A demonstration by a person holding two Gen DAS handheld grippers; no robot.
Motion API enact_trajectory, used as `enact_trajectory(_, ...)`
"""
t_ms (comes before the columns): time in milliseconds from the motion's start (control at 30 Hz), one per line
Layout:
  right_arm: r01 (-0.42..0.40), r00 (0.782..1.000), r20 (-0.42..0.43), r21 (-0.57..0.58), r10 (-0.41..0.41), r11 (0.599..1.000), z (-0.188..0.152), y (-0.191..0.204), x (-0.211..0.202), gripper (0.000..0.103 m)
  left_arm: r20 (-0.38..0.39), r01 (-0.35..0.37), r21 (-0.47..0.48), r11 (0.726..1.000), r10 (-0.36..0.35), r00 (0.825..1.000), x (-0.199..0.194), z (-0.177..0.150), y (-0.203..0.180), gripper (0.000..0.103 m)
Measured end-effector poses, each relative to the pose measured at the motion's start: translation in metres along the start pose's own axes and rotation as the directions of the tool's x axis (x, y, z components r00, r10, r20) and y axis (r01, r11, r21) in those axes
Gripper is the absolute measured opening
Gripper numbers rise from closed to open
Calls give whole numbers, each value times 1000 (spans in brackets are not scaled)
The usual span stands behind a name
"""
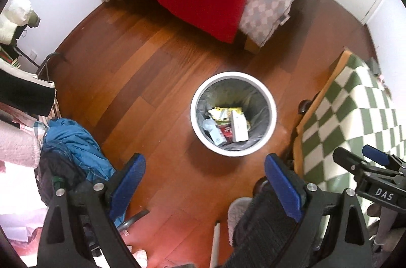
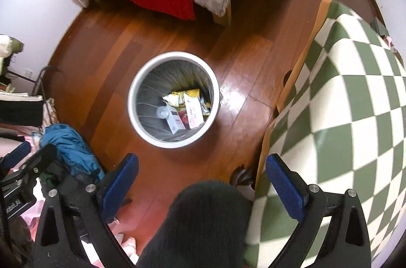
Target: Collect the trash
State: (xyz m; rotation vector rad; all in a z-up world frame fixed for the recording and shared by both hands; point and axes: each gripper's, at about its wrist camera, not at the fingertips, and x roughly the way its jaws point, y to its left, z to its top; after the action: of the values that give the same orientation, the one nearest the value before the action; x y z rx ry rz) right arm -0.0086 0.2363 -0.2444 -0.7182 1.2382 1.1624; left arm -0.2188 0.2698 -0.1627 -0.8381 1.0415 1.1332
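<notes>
text: "DAS" | on: right gripper point(image 1: 375, 161) body | other print: unreadable

A white trash bin point(image 1: 271, 115) holding wrappers stands on the wooden floor point(image 1: 142, 70).

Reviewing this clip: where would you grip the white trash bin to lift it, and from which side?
Grip the trash bin at its white rim, from above: it stands upright and open on the floor, the rim a thin exposed ring. One finger inside, one outside; likely easiest at the near edge.
</notes>
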Motion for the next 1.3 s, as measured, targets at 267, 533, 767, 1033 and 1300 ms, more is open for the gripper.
enact_trajectory(267, -69, 988, 134, -52, 75, 996, -37, -2, -111, 101, 124, 82, 14, 997, -83, 989, -89, -18, 3, 96)
enact_trajectory(533, -164, 953, 239, -111, 187, 980, -69, 3, -208, 101, 227, 184, 31, 982, -186, 956, -162, -33, 6, 96)
enact_trajectory(767, -235, 924, 269, -159, 272, 959, -86, 12, -264, 103, 275, 255, 46, 966, -258, 926, -200, -45, 10, 96)
enact_trajectory(1033, -300, 908, 241, -202, 344, 932, -97, 27, -288, 103, 294, 309, 56, 949, -312, 904, -217, -55, 17, 96)
enact_trajectory(1300, -309, 908, 225, -215, 355, 927, -94, 39, -284, 103, 301, 324, 62, 944, -327, 896, -223, -59, 22, 96)
